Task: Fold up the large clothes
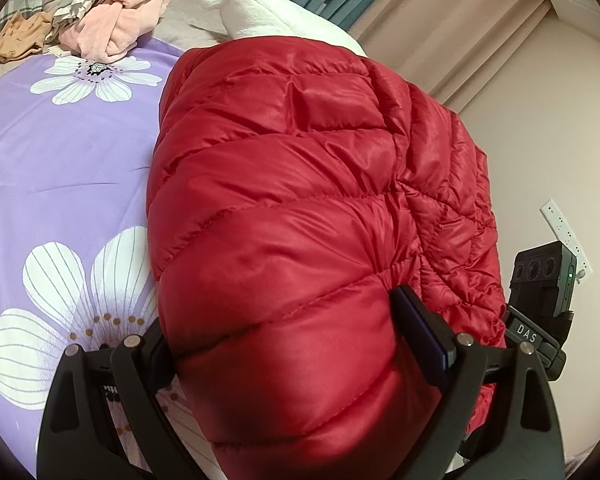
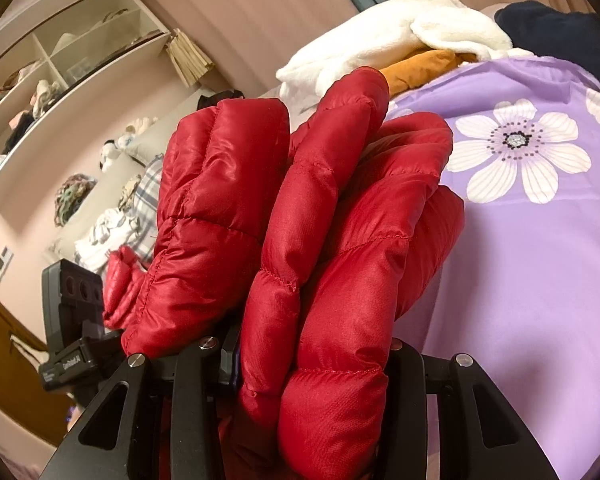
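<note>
- Left tongs (image 1: 296, 344) are clamped on a thick fold of the red puffer jacket (image 1: 300, 184).
- Right tongs (image 2: 312, 356) grip bunched jacket layers.
- Jacket hangs over the purple flowered bed cover (image 1: 60, 168).

The left tool (image 1: 296, 356) has matte black angled arms with triangular cut-outs, round silver screws at the joints and a dark blue pad on one finger. The right tool (image 2: 312, 356) has the same black arms and silver screws.
</note>
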